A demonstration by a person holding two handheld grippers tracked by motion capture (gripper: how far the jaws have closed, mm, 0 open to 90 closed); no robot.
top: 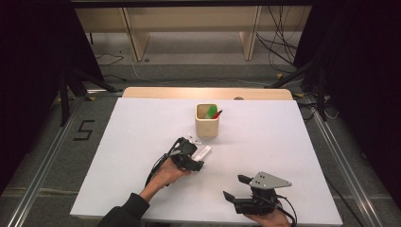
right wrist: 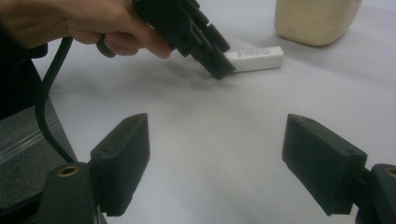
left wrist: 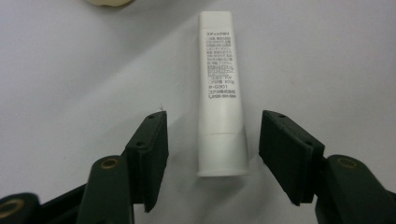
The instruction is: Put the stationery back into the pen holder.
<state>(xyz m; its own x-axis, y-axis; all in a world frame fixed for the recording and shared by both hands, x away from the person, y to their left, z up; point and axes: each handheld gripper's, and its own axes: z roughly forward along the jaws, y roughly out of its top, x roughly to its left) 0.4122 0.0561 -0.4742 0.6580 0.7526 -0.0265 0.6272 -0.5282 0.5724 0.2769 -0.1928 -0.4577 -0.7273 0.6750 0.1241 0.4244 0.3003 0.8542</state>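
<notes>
The white glue stick tube (left wrist: pixel 220 93) lies flat on the tabletop (top: pixel 265 156), just in front of the beige pen cup (top: pixel 207 122) and a little toward the person. In the left gripper view its long axis runs straight away from the camera, between the two black jaws, its wider capped end nearest the gripper body. The left gripper (left wrist: pixel 212 156) straddles that end: its jaws are part-way spread, a gap showing on each side of the tube, so neither pad presses it yet. Since the axis lies along the gripper's reach, closing should pinch the tube across its width.

The right gripper (top: pixel 234 187) rests well apart from the cup, near the tabletop's front edge, jaws spread wide on nothing; the left hand is plainly nearer. The cup holds green and red pens (top: pixel 213 112).
</notes>
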